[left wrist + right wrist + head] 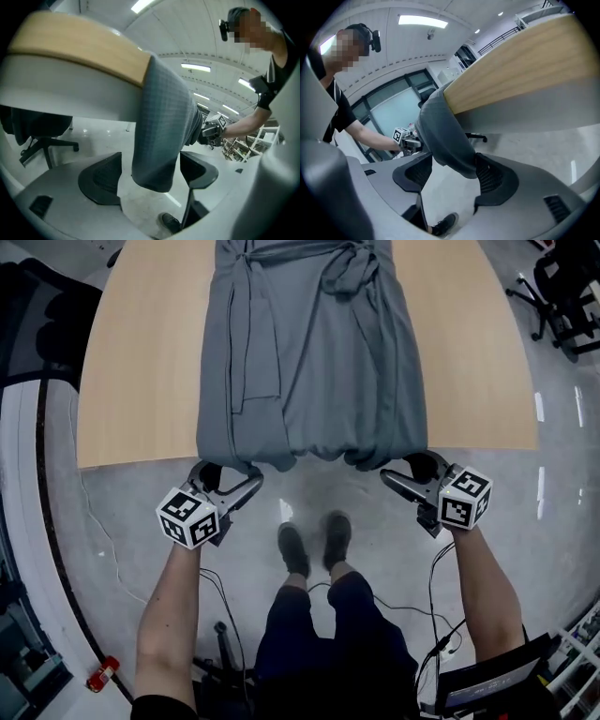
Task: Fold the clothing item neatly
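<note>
A grey garment [309,352] with a tied belt lies lengthwise on the wooden table [141,362]. Its folded near end hangs over the table's front edge. My left gripper [225,474] sits just below that edge at the hanging left corner. In the left gripper view the cloth [164,122] droops between the spread jaws of my left gripper [152,176], with a gap on each side. My right gripper [412,470] is at the right corner. In the right gripper view the fold [445,136] hangs between the wide jaws of my right gripper [450,173], close to the right-hand pad.
The person's shoes [314,545] stand on the glossy floor below the table edge, with cables trailing nearby. Black office chairs stand at the far right [562,296] and under the table's left side [42,131]. A small red object [103,673] lies on the floor at lower left.
</note>
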Tool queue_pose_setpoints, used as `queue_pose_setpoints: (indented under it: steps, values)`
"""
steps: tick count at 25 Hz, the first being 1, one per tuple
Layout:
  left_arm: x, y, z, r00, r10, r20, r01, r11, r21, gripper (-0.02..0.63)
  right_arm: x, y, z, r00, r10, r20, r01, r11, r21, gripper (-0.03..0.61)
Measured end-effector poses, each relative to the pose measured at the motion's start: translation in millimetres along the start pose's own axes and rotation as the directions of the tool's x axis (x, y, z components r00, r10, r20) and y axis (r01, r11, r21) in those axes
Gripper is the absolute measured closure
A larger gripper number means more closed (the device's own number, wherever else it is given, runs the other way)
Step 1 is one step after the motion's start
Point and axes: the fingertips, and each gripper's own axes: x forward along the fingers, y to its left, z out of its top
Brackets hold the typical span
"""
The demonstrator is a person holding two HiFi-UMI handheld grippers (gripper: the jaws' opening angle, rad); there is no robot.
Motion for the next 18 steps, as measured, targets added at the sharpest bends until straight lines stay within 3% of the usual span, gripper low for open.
queue_pose_setpoints:
  steps: [5,6,8,9,10,12,14,18]
  values:
    - [15.1,14.8,-8.3,1.0,-0.023,0.013,0.023,1.0,-0.02,0.25,11.2,-13.8,-3.2,0.997,-0.072,-0.001,0.072,0.997,-0.031,0.297]
    - [16.8,16.5,-10.7,1.0,-0.023,0.008,0.023,1.0,-0.013,0.25,11.9,-14.9,-2.7,0.997,-0.075,0.006,0.075,0.997,-0.031,0.328]
    - [19.0,20.8,-14.3,1.0,-0.012,0.005,0.012,1.0,-0.005,0.258,13.2,-12.8,0.5,0.997,-0.072,0.024,0.073,0.997,-0.039,0.489]
    - [19.0,22.7,-14.4,1.0,-0.005,0.015,0.005,1.0,-0.005,0.27,13.6,-10.4,2.2,0.997,-0.066,0.034,0.067,0.997,-0.038,0.533]
    - [18.1,24.1,-13.7,1.0,0.002,0.028,-0.002,1.0,-0.005,0.299,13.5,-7.6,3.2,0.997,-0.058,0.042,0.059,0.998,-0.032,0.548]
    - [14.4,24.1,-11.8,0.999,0.009,0.05,-0.008,1.0,-0.005,0.547,10.8,-1.8,1.6,0.998,-0.046,0.052,0.047,0.999,-0.019,0.554]
    - [9.0,19.1,-12.6,0.999,0.001,0.052,-0.001,1.0,-0.004,0.593,4.6,5.4,-3.0,0.998,-0.038,0.056,0.039,0.999,-0.016,0.555]
    - [-11.9,-3.6,-23.7,0.999,-0.046,0.023,0.046,0.999,0.001,0.601,-13.3,23.1,-12.0,0.998,-0.031,0.059,0.032,0.999,-0.016,0.557]
